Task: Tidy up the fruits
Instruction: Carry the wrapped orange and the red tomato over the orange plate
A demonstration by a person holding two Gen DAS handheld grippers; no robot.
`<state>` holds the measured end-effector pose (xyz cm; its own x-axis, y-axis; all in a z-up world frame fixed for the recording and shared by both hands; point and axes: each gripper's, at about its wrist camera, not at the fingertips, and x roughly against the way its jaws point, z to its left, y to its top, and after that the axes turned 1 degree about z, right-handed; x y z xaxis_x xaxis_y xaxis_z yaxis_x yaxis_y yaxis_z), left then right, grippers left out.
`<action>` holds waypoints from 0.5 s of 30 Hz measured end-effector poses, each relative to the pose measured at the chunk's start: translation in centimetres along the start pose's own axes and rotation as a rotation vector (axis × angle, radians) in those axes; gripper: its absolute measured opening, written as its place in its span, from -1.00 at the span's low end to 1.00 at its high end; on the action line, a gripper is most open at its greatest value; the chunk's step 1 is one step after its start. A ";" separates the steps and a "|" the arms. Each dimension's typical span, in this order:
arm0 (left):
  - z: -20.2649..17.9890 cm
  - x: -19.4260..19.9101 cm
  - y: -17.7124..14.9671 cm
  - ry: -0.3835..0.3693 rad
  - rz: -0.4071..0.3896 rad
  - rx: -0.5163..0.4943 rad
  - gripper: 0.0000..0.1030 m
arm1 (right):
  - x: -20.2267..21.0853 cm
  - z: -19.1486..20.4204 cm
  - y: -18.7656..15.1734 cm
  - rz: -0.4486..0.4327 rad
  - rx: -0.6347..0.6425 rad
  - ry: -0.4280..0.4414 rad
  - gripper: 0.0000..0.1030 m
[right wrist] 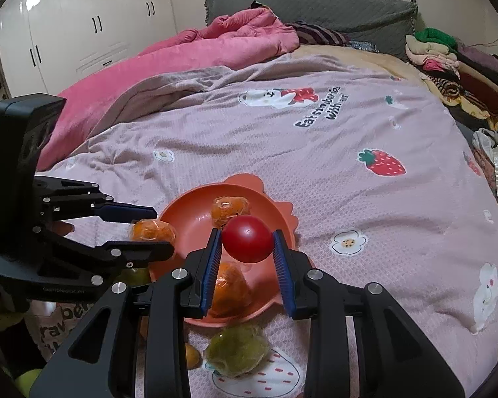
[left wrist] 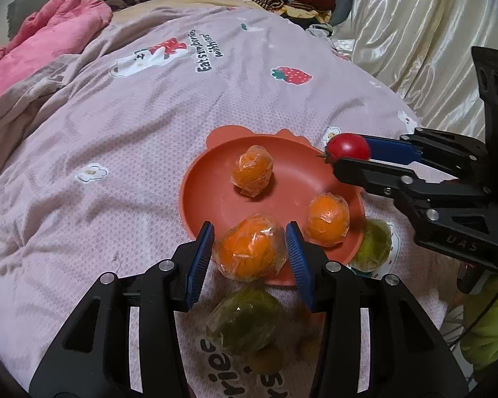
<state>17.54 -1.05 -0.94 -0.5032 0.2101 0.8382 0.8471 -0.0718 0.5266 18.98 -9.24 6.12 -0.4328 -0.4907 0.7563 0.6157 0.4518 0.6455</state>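
Holding a wrapped orange (left wrist: pixel 249 252) in your left gripper (left wrist: pixel 250 248), jaws clamped on it, over the near rim of the orange plate (left wrist: pixel 212 179) on the bed. Your right gripper (right wrist: pixel 247 242) has jaws clamped on a red tomato (right wrist: pixel 247 238) above the plate; two wrapped oranges (left wrist: pixel 253 170) sit inside.

Two wrapped oranges (left wrist: pixel 253 171) (left wrist: pixel 328 220) lie in the orange plate (left wrist: pixel 209 185); a third (left wrist: pixel 249 250) and a red tomato (right wrist: pixel 247 239) hang above it; wrapped green fruits (left wrist: pixel 245 320) (left wrist: pixel 373 243) lie on the bed.
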 end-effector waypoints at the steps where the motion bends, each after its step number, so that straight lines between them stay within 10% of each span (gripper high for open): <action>1: 0.0 -0.1 0.0 -0.001 0.000 0.000 -0.29 | -0.2 -0.1 0.0 0.004 0.000 0.002 -0.42; 15: 0.4 -0.6 0.1 -0.011 0.006 0.006 -0.29 | -2.2 -0.1 0.1 0.054 0.014 0.007 -0.42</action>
<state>18.02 -0.84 -1.46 -0.4959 0.2203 0.8400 0.8513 -0.0675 0.5203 20.08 -8.14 4.53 -0.3947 -0.4704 0.7892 0.6287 0.4881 0.6054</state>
